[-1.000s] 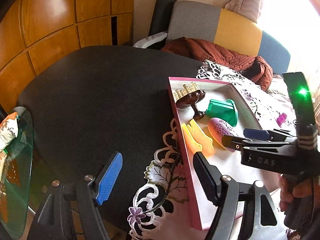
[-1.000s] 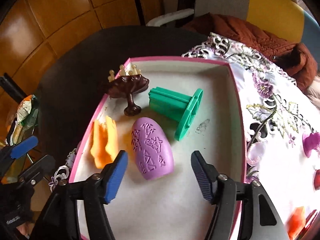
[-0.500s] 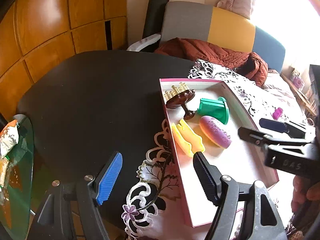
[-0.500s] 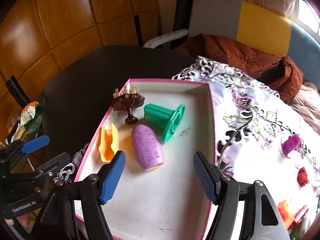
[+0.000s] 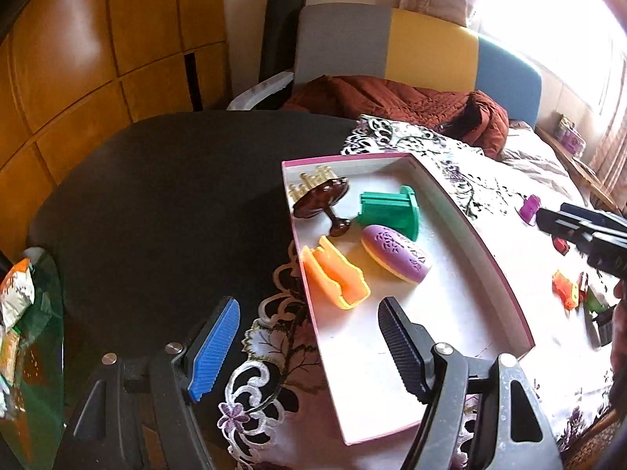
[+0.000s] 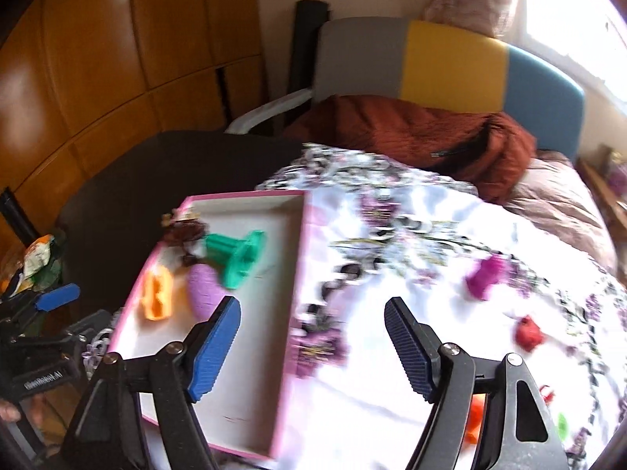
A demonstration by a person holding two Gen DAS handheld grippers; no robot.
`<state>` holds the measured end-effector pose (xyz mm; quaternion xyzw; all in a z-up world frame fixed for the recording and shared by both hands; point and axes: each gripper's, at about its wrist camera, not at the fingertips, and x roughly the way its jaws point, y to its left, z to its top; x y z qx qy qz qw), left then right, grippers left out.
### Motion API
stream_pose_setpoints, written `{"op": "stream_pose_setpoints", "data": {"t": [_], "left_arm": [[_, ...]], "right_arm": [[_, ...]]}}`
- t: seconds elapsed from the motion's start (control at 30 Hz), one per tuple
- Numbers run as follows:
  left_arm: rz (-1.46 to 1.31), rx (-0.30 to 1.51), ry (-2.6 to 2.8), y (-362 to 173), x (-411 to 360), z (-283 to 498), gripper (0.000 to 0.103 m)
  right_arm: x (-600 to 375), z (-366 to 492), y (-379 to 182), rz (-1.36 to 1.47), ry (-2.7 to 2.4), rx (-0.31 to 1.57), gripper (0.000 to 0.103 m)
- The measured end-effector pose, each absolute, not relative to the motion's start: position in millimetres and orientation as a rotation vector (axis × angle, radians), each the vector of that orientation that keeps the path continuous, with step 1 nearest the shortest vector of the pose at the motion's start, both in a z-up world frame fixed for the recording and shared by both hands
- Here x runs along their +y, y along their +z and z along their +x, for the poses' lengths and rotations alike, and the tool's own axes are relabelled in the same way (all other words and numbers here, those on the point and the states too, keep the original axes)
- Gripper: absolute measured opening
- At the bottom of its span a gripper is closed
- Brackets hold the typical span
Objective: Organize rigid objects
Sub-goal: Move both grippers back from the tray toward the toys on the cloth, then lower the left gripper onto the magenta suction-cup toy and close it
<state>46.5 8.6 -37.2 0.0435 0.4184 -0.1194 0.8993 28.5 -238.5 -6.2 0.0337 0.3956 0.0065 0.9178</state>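
Observation:
A pink-rimmed white tray (image 5: pixel 470 231) (image 6: pixel 243 197) lies on a floral cloth. In it lie a brown stand with a cream comb (image 5: pixel 323 197), a green spool (image 5: pixel 392 211) (image 6: pixel 239 254), a purple oval (image 5: pixel 395 252) (image 6: pixel 203 290) and an orange piece (image 5: pixel 335 278) (image 6: pixel 156 293). My left gripper (image 5: pixel 305 348) hangs open over the tray's near left corner, nothing between its pads. My right gripper (image 6: pixel 311 348) is empty, its jaws opening, above the cloth right of the tray. Loose on the cloth are a purple piece (image 6: pixel 486 276) (image 5: pixel 529 207), a red piece (image 6: pixel 529 333) and an orange one (image 5: pixel 564 288).
A round black table (image 5: pixel 156 211) carries the cloth (image 6: pixel 411 235). Behind it stands a grey, yellow and blue chair (image 5: pixel 392 43) with a rust-coloured jacket (image 6: pixel 411 133). A glass side table (image 5: pixel 35 372) with a snack bag sits at the far left. Wooden panels line the wall.
My right gripper has risen, swung right off the tray over the cloth, and its jaws have widened. The purple oval stays in the tray. My left gripper has drawn back a little.

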Motion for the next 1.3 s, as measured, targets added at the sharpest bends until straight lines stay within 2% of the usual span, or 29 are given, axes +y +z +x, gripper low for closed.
{"op": "stream_pose_setpoints", "data": {"t": [0.47, 0.63, 0.83, 0.87, 0.93, 1.3], "left_arm": [[0.173, 0.857, -0.462, -20, -67, 43, 0.074], [0.177, 0.9, -0.566, -19, -110, 46, 0.074], [0.186, 0.95, -0.668, -23, -173, 57, 0.073], [0.178, 0.96, -0.683, -25, -181, 59, 0.067], [0.184, 0.99, -0.71, -28, -204, 67, 0.063], [0.235, 1.052, -0.775, -51, -305, 104, 0.063]], "right_arm": [[-446, -44, -13, 0.282, -0.587, 0.763, 0.08], [-502, -73, -29, 0.503, -0.728, 0.728, 0.08], [-510, -83, -29, 0.563, -0.729, 0.699, 0.082], [-508, -81, -30, 0.559, -0.724, 0.7, 0.083], [-506, -79, -30, 0.555, -0.713, 0.7, 0.084], [-513, -83, -34, 0.621, -0.691, 0.695, 0.085]]}}
